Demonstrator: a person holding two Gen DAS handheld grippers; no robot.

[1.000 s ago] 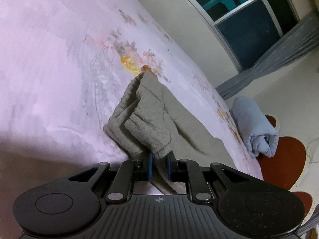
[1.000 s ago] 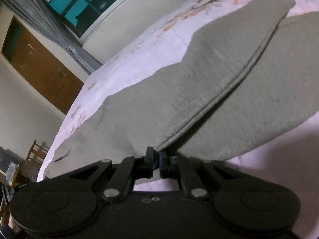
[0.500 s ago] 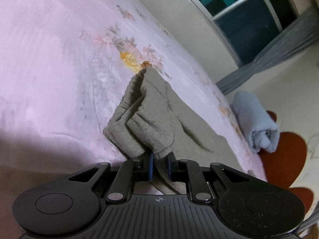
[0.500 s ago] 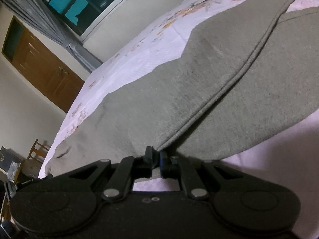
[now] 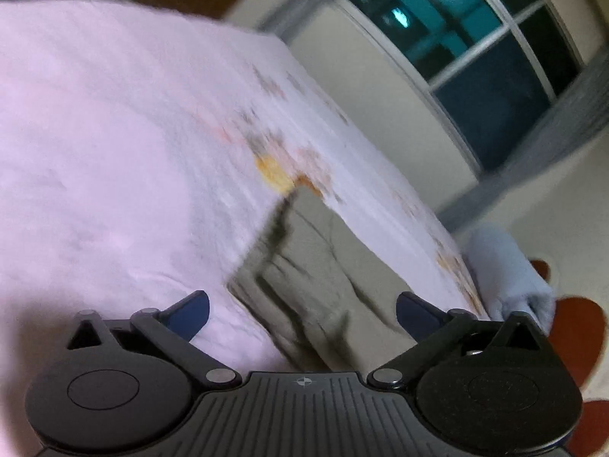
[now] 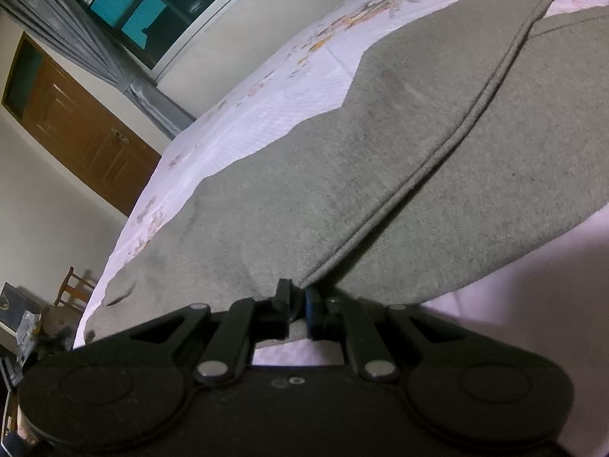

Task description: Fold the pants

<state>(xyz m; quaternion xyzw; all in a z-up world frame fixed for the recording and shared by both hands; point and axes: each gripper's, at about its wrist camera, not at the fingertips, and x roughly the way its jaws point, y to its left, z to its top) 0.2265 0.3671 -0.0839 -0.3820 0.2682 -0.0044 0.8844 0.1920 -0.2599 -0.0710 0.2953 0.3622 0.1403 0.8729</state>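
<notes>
On the bed (image 6: 266, 114), the grey pants (image 6: 361, 160) lay spread over the floral sheet, one layer folded onto another, reaching the near edge. The right gripper (image 6: 297, 297) was pinched onto the seamed corner of the upper layer. The left gripper (image 5: 302, 308) stood spread wide, gripping nothing, above rumpled pants fabric (image 5: 323, 278); that view was blurred.

Floral bedspread (image 5: 114, 144), rolled blanket (image 5: 510, 270), door (image 6: 87, 137)
</notes>
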